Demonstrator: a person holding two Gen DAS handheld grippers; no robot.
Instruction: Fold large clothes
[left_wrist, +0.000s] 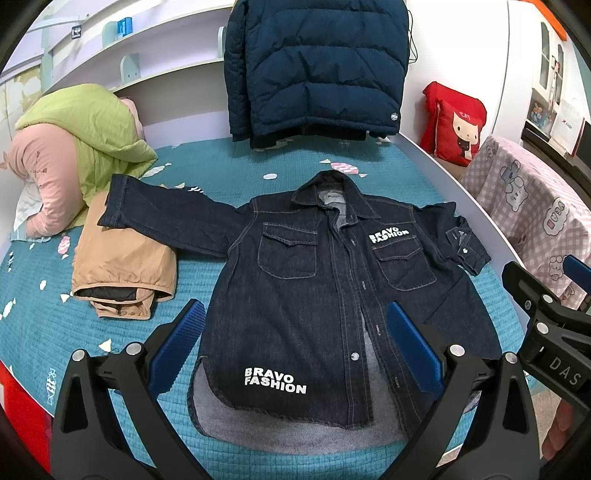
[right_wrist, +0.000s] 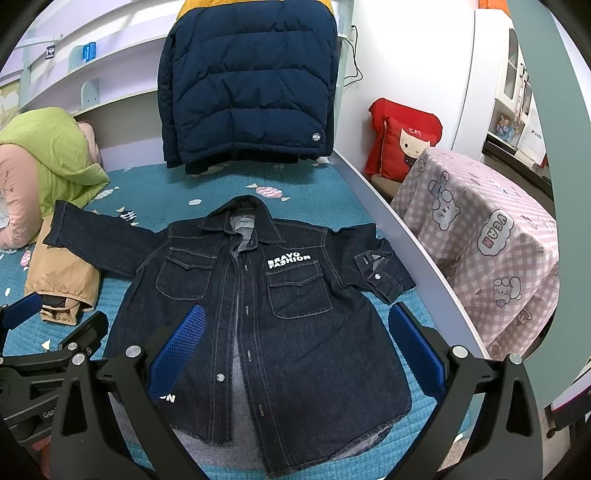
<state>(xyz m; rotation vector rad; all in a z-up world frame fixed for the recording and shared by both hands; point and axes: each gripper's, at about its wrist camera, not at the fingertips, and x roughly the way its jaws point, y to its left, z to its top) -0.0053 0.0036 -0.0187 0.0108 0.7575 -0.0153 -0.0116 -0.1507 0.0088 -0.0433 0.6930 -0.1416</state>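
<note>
Surface: bed (left_wrist: 44, 317) with teal quilted cover, shelves behind.
Left: folded tan garment (left_wrist: 122, 266) under the outstretched sleeve (left_wrist: 155, 206).
Centre: denim jacket (left_wrist: 314, 295) flat, face up, placket unbuttoned, white lettering.
Right: other sleeve (right_wrist: 376, 266) bunched at bed edge.
Left tongs (left_wrist: 295, 347): wide, empty, above hem.
Right tongs (right_wrist: 295, 350): wide, empty.
Risk: loose front panels probably slide during folding; the bunched sleeve could trap wrinkles.
</note>
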